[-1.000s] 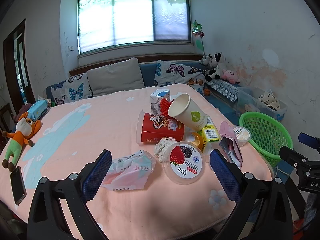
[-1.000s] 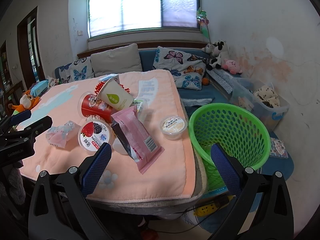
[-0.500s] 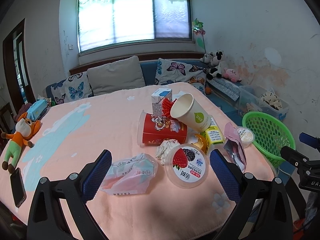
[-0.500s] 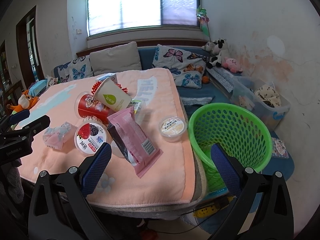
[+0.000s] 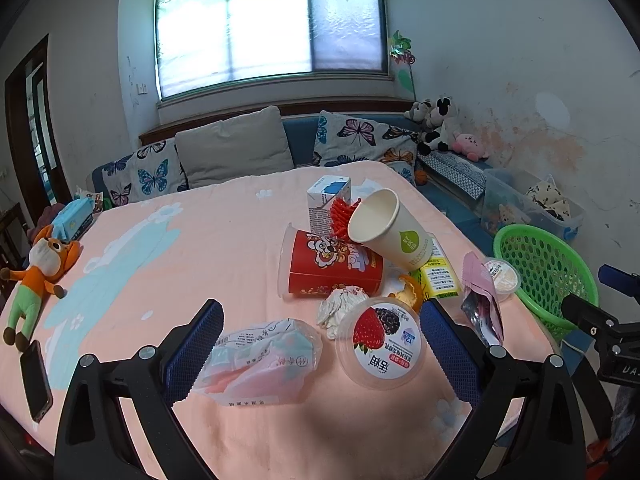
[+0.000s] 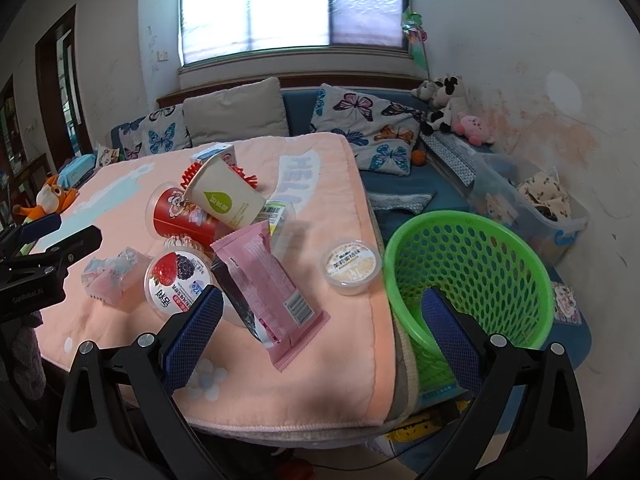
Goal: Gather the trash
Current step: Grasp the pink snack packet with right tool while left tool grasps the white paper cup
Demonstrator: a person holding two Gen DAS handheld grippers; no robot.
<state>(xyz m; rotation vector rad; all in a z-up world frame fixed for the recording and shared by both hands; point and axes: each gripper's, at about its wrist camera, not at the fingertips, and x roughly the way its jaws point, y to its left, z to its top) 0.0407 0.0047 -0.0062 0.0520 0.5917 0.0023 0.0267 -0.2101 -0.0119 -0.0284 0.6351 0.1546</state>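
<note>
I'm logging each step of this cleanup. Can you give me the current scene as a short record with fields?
surface: table with pink cloth
bin: green basket, beside the table's right edge, nothing visible inside
trash: red cup on its side; paper cup leaning on it; yogurt lid; plastic wrapper; pink packet; small tub
left hand-held gripper: open, empty, over the wrapper and lid
right hand-held gripper: open, empty
progress: nothing picked up yet
</note>
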